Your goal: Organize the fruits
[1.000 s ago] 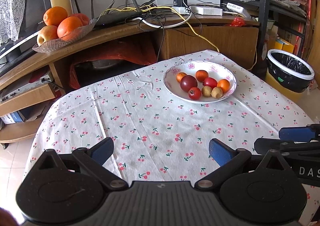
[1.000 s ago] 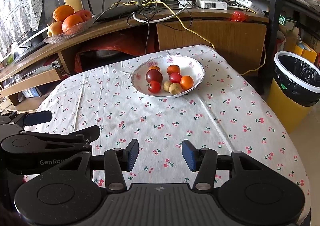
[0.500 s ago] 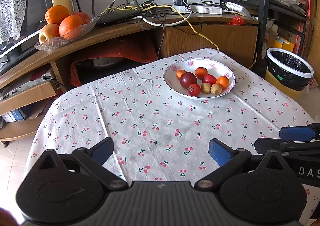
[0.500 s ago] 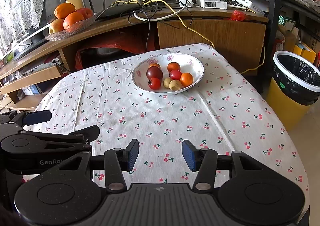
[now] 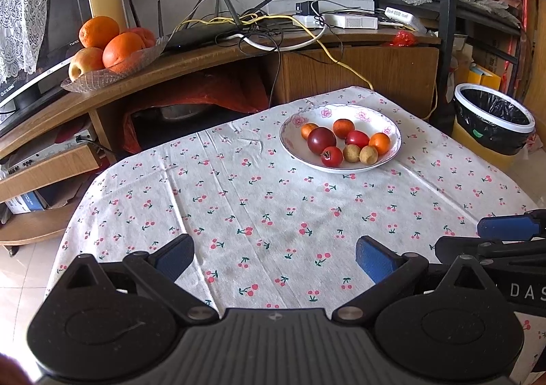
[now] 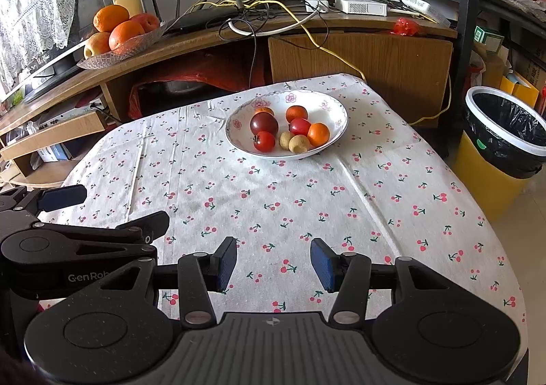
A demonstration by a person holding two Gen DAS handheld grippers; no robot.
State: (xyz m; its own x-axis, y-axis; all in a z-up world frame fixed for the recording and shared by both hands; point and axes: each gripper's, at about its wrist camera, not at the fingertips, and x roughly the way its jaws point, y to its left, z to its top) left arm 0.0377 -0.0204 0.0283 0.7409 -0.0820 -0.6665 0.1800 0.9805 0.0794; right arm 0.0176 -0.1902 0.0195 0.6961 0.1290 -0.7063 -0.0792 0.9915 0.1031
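Observation:
A white flowered bowl (image 5: 392,130) (image 6: 336,108) sits at the far side of a cherry-print tablecloth (image 5: 259,200) (image 6: 307,197). It holds several small fruits: a dark plum (image 5: 321,140) (image 6: 263,123), red tomatoes, small oranges and two brown kiwis (image 5: 368,155). My left gripper (image 5: 273,257) is open and empty near the table's front edge. My right gripper (image 6: 273,264) is open and empty too, beside it on the right. Both are well short of the bowl.
A glass dish of oranges and an apple (image 5: 112,43) (image 6: 119,31) rests on the wooden shelf at back left. Routers and tangled cables (image 5: 259,30) lie along that shelf. A yellow bin with a black liner (image 5: 491,125) (image 6: 505,146) stands on the floor at right.
Both grippers have drawn back slightly from the bowl and risen a little; the bowl looks smaller and farther. Jaws are unchanged and nothing was picked up.

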